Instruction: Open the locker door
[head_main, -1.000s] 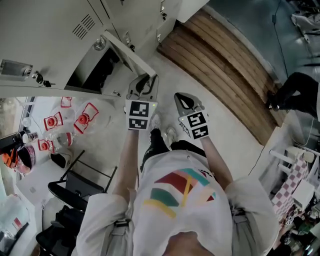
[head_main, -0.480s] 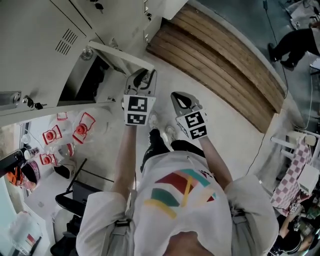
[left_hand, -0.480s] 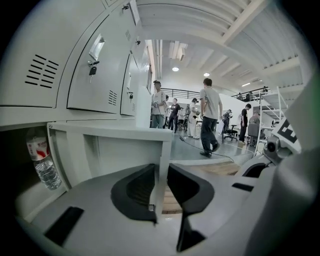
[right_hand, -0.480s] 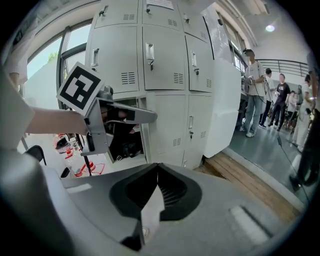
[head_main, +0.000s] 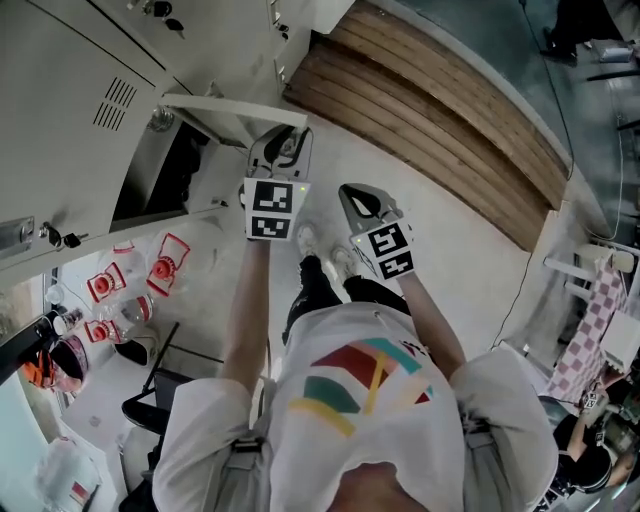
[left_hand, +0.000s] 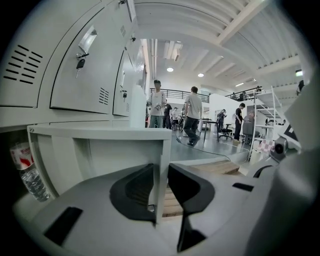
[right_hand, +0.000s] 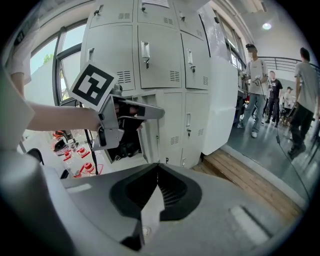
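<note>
Grey steel lockers (head_main: 70, 60) fill the upper left of the head view, with a pale floor below and a wooden platform (head_main: 430, 110) to the right. Locker door (head_main: 225, 105) of a low compartment already stands swung well out from the bank, exposing the dark interior (head_main: 160, 170); a water bottle (left_hand: 30, 170) shows inside. Step in hand, as judged: end of the pull, letting go of the door. Left gripper (left_hand: 161, 185) has the door's free edge running upright between its jaws; the jaws have just been opening, and the pads look eased off the sheet rather than pinching it. Next move likely calls for drawing the left gripper straight back off the edge without nudging the door shut. Left arm reaches forward, gripper tilted slightly downward at the door. Right gripper (right_hand: 156, 195) is held back beside it, angled further down toward the floor, jaws together with nothing between them, well apart from the door.
</note>
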